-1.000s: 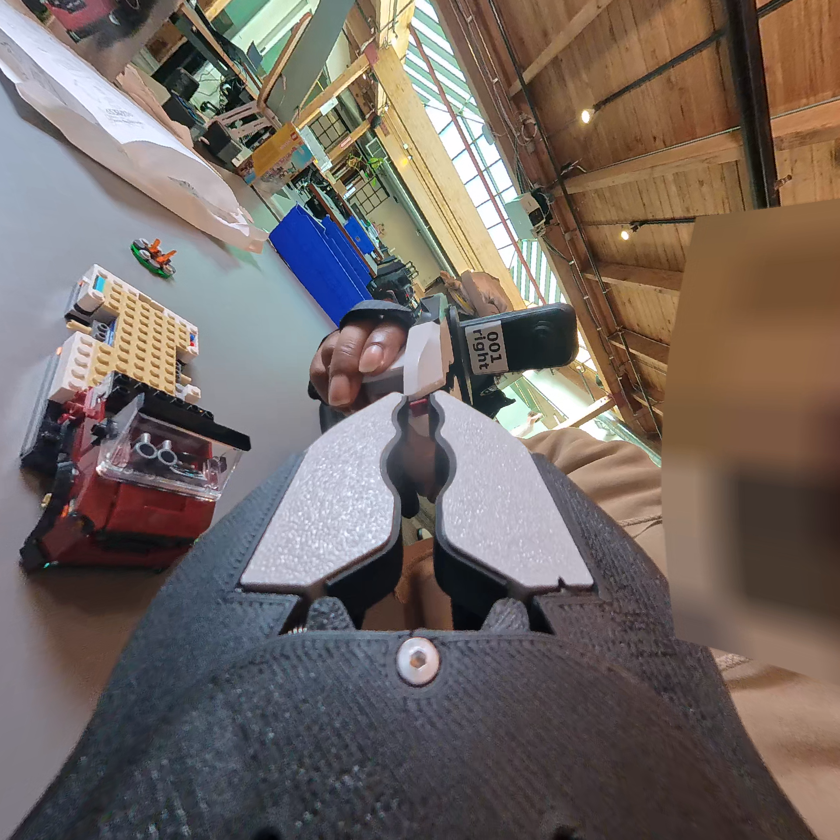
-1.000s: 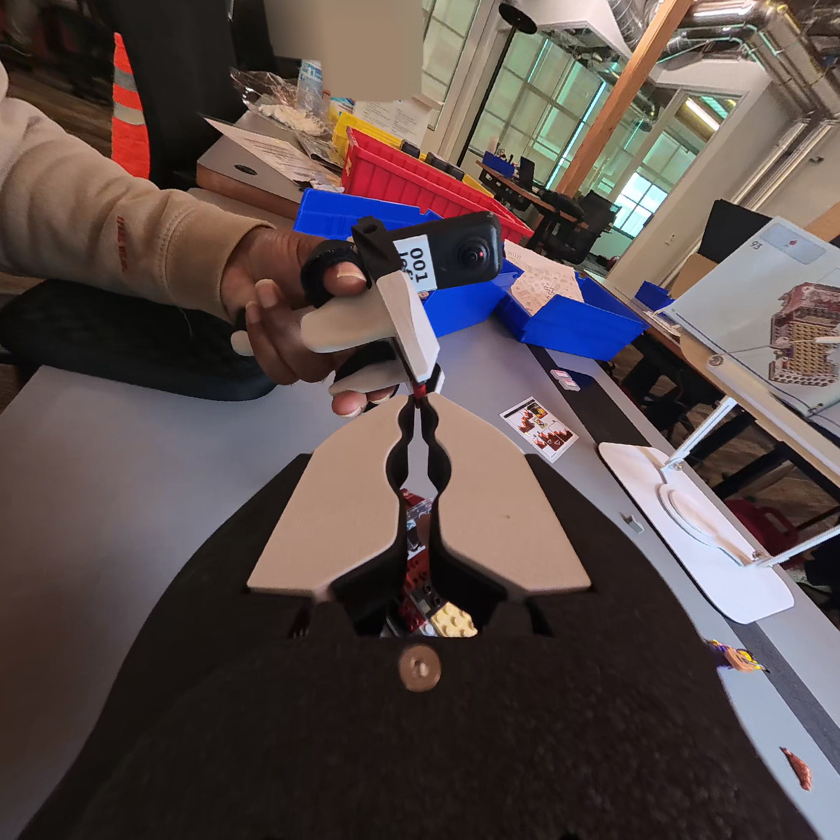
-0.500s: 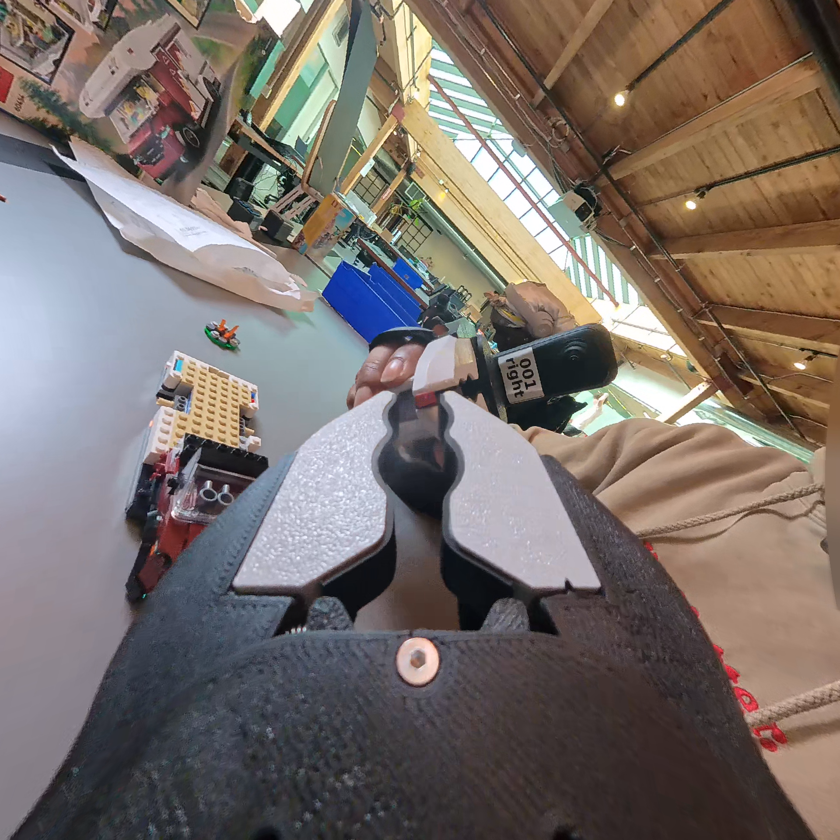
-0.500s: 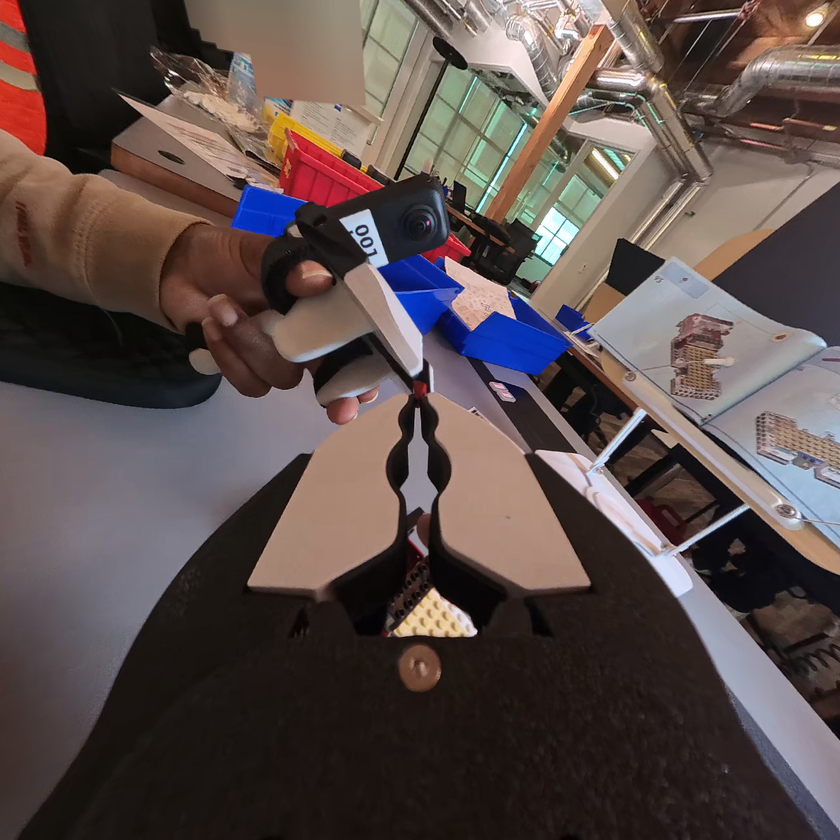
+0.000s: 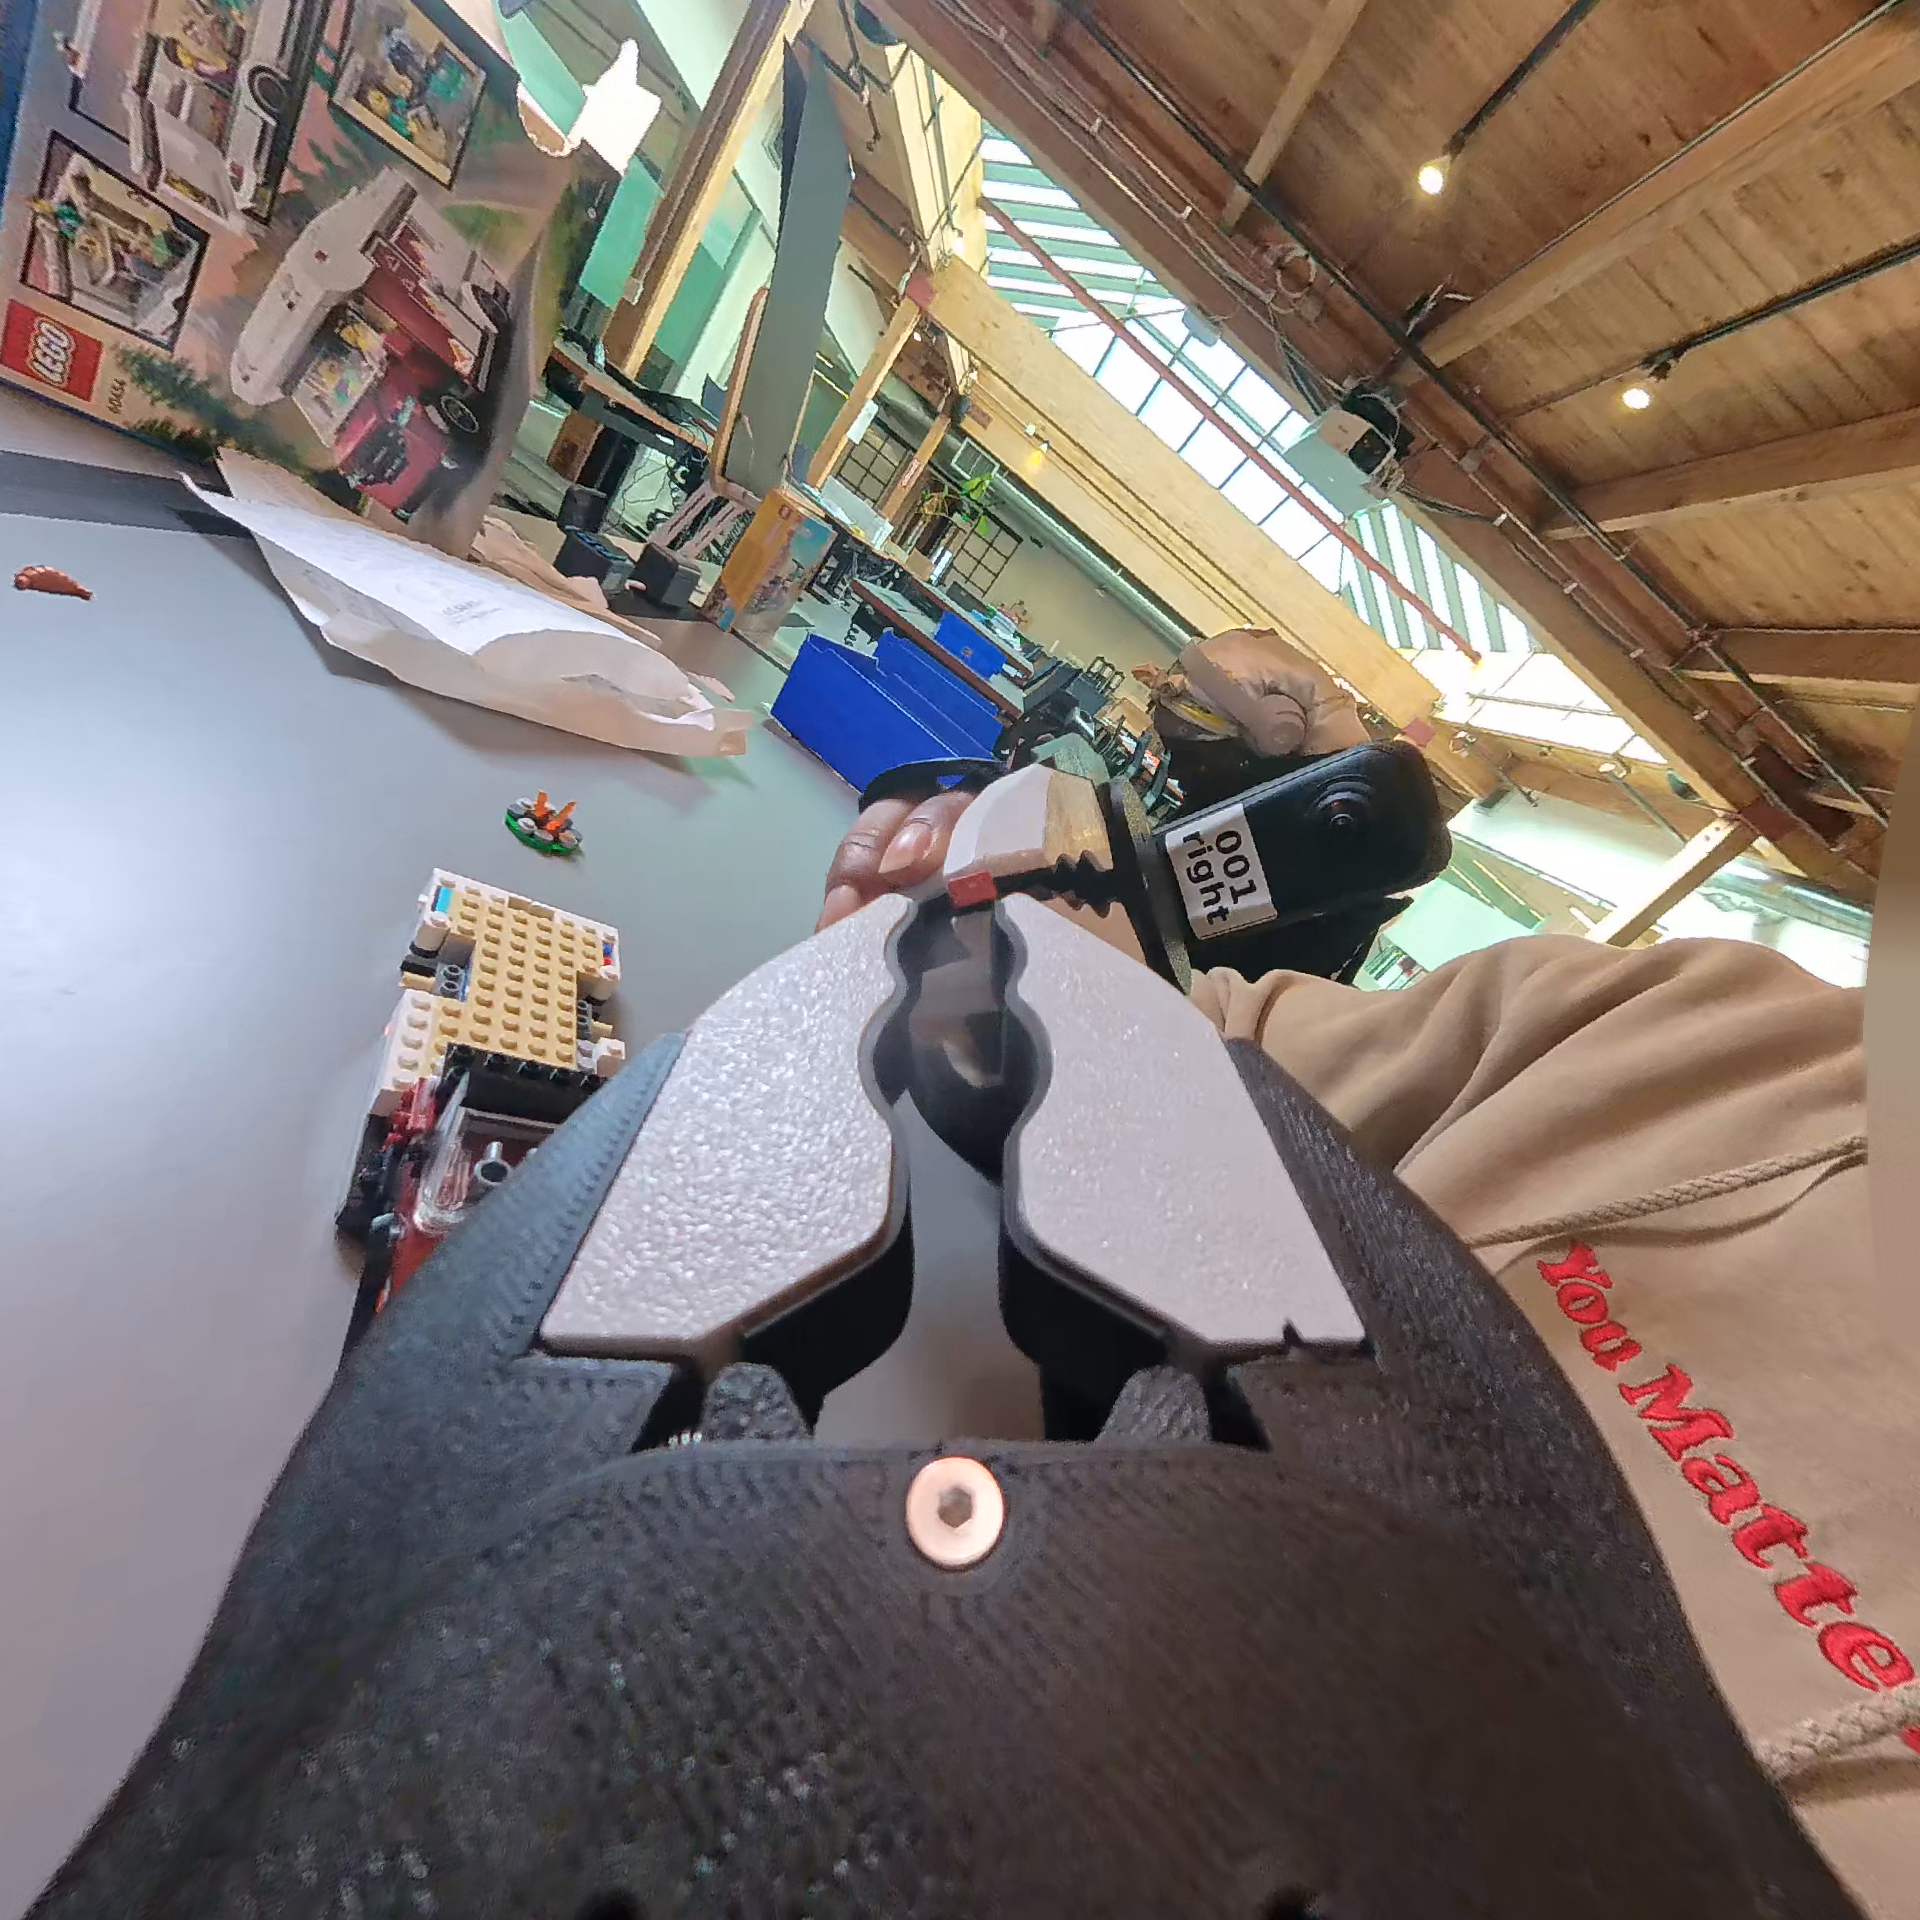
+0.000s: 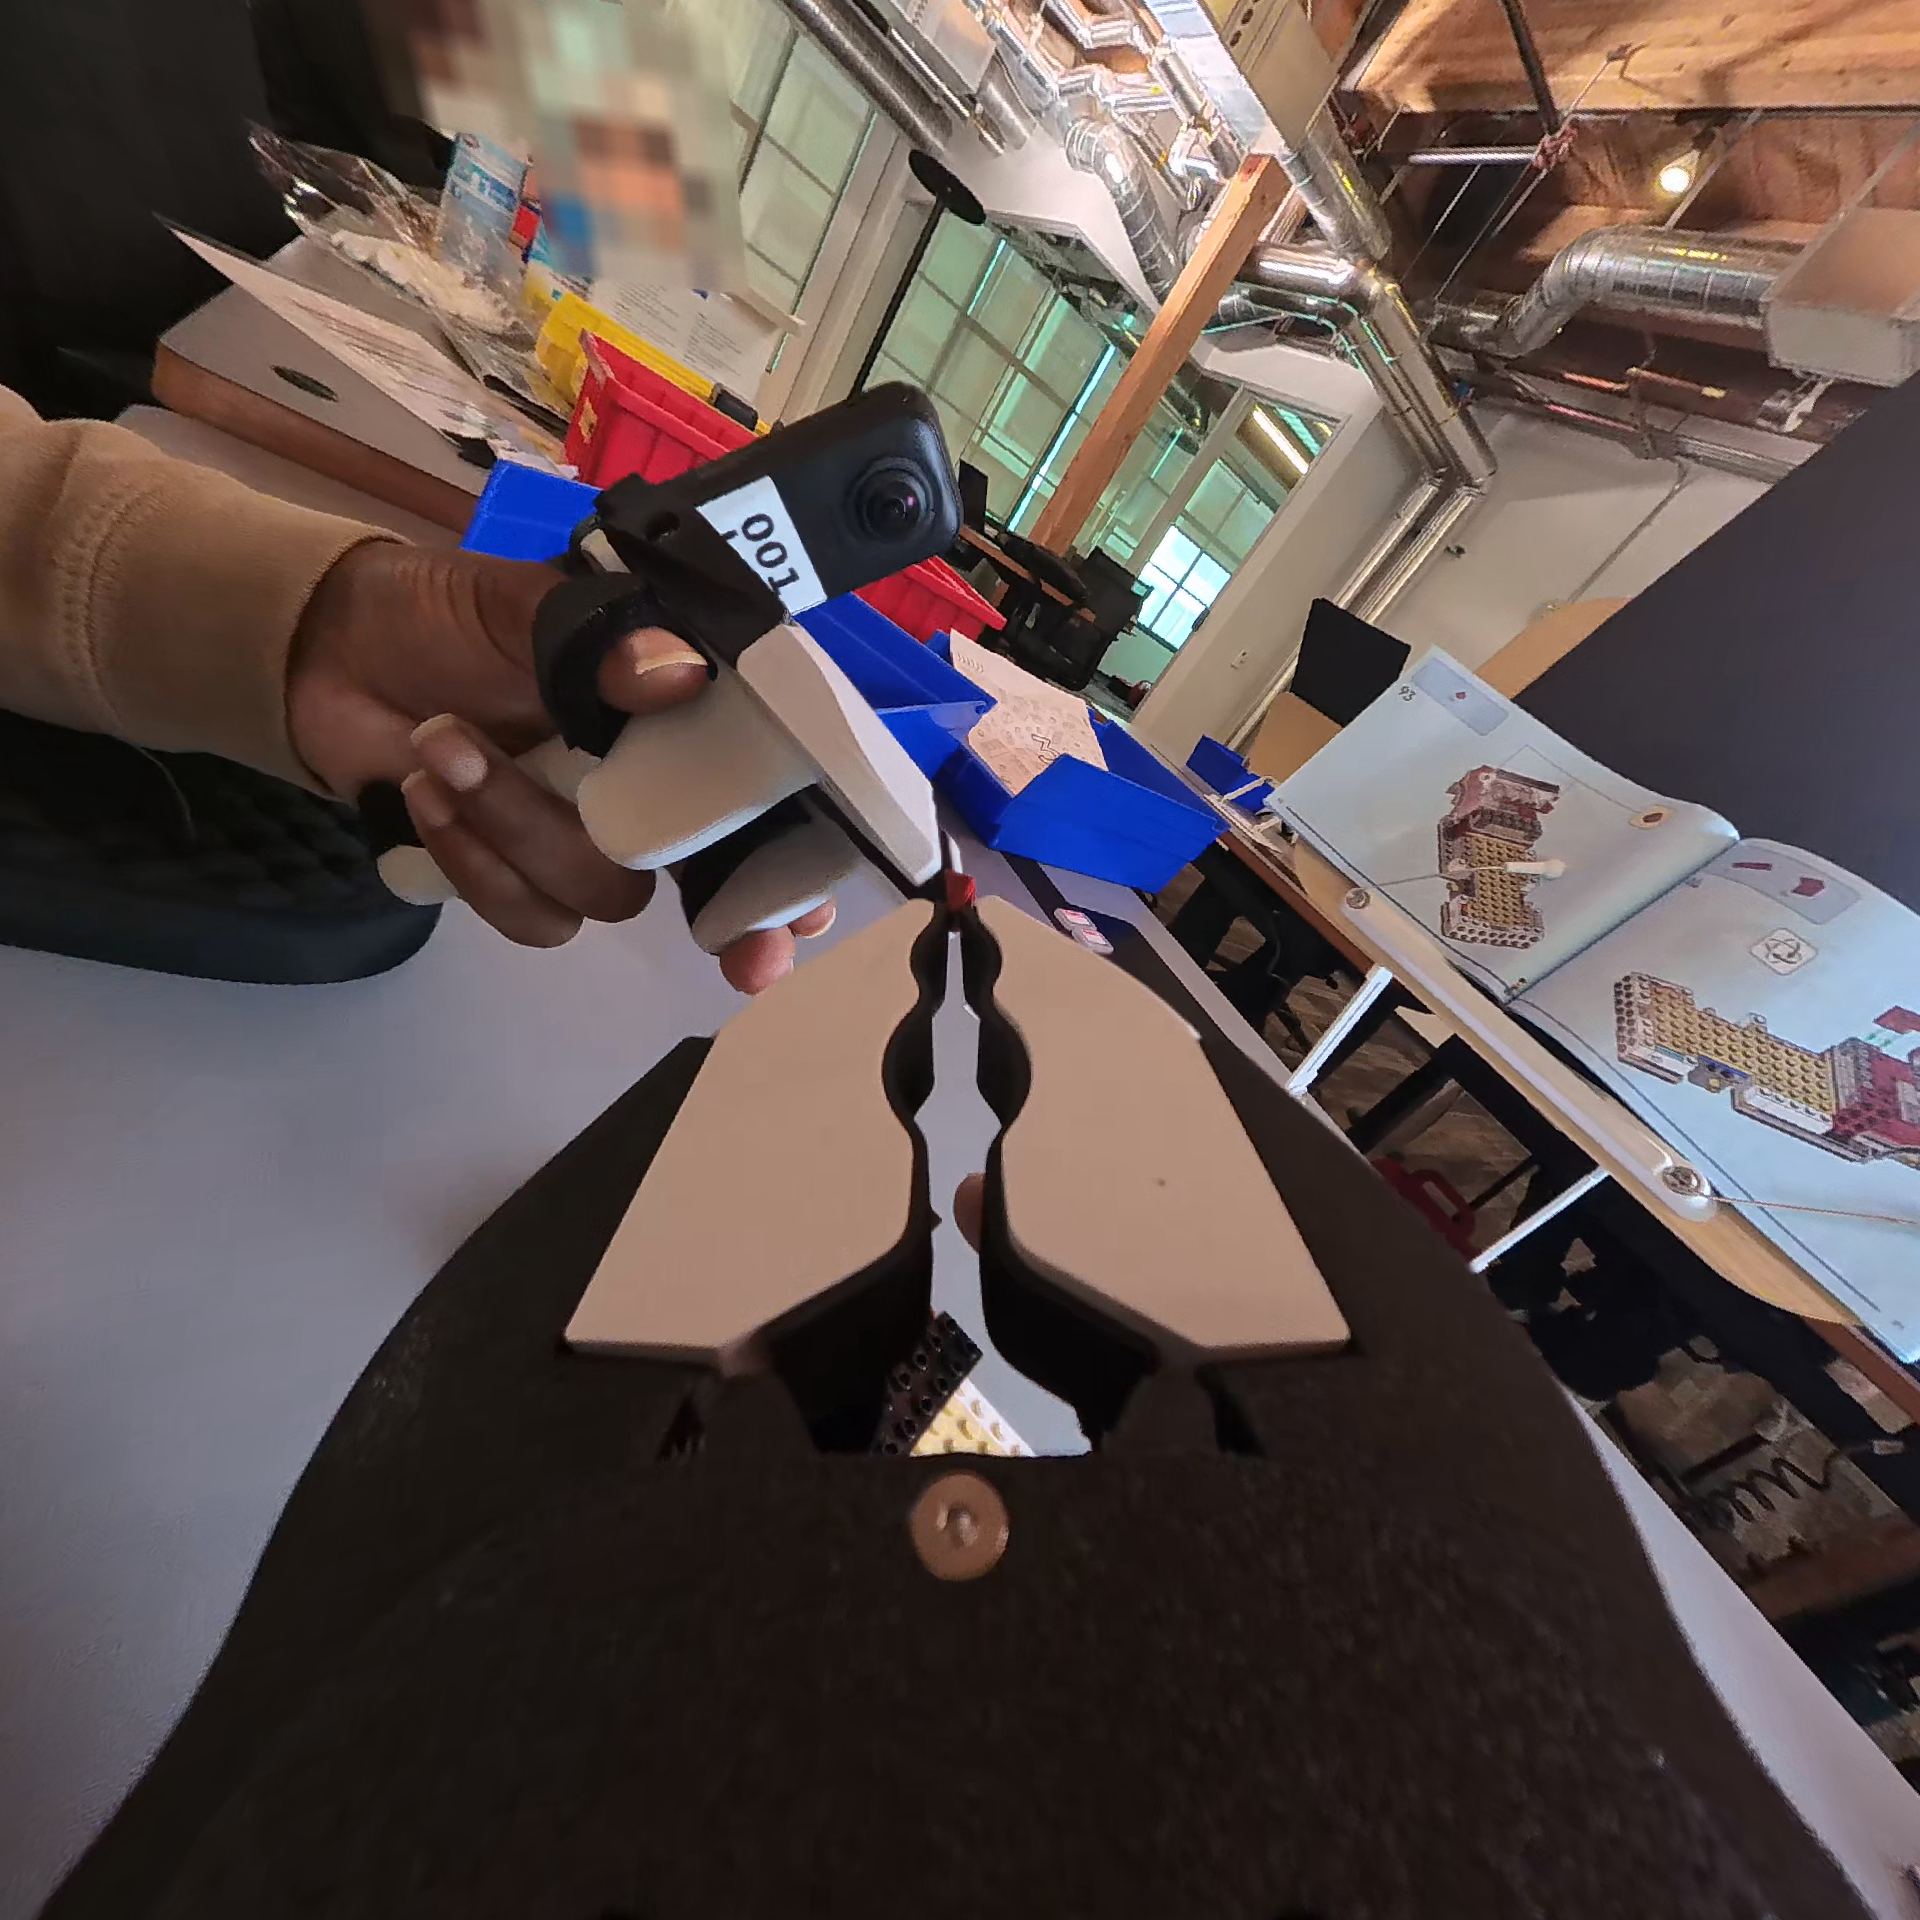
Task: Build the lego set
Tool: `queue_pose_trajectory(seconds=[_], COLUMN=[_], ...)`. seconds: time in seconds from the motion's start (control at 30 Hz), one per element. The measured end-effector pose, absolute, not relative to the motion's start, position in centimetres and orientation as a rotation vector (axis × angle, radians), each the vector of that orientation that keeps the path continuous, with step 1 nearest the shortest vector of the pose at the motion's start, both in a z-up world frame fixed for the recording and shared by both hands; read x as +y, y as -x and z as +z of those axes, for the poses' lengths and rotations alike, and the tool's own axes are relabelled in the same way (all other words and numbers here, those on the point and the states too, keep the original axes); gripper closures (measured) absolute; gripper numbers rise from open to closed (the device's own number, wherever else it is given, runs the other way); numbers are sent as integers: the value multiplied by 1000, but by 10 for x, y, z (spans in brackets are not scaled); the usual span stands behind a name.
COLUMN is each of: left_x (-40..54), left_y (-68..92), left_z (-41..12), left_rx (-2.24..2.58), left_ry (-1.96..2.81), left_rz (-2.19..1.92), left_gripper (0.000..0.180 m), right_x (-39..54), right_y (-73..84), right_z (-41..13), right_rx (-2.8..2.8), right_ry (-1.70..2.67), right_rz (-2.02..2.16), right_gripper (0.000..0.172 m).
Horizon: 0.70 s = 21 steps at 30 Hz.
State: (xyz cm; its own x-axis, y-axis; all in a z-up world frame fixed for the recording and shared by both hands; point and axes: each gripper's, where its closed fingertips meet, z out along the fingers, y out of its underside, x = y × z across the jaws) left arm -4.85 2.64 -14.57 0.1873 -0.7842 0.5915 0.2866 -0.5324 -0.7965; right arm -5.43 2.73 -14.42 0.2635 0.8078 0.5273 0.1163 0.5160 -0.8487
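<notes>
Tongs meet tip to tip in the air above the grey surface [image 5: 208, 831]. The right tongs [image 6: 958, 909] are closed almost fully, and a small red piece [image 6: 961, 888] is pinched at their very tips. The left tongs [image 5: 951, 914] stand slightly apart, tips just beside that red piece. The gap looks wider than the piece, so they seem to frame it rather than squeeze it.

The red piece is off the surface and joined to nothing. A part-built brick model [image 5: 499, 997] lies on the surface to the left of the left tongs, well apart from the piece. Its tan studded top is bare, with red and black parts below. A small round green piece [image 5: 542, 816] sits beyond it, with a crumpled paper bag [image 5: 468, 634] and the picture box [image 5: 260, 208] farther back. In the right wrist view an open instruction booklet [image 6: 1558, 883] stands at the right and blue bins [image 6: 1091, 821] behind the tips.
</notes>
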Motion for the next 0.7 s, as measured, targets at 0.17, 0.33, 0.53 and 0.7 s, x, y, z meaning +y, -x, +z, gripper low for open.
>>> queue_pose_trajectory(seconds=[0.17,0.33,0.53,0.7], left_x=[24,28,32,45], left_y=[46,46,46,60], left_z=[-144,-146,-153,-161], left_rx=[490,428,429,597], left_ry=[1562,1571,1604,1718], left_rz=[-1510,-1554,-1510,-1241], left_gripper=[173,174,174,174], right_x=[26,29,33,40], right_y=[55,55,56,56], right_z=[-145,-147,-153,-156], right_rx=[-1244,-1241,-1245,-1262], right_ry=[933,922,948,1030], right_rz=[561,501,509,596], right_gripper=[169,169,169,155])
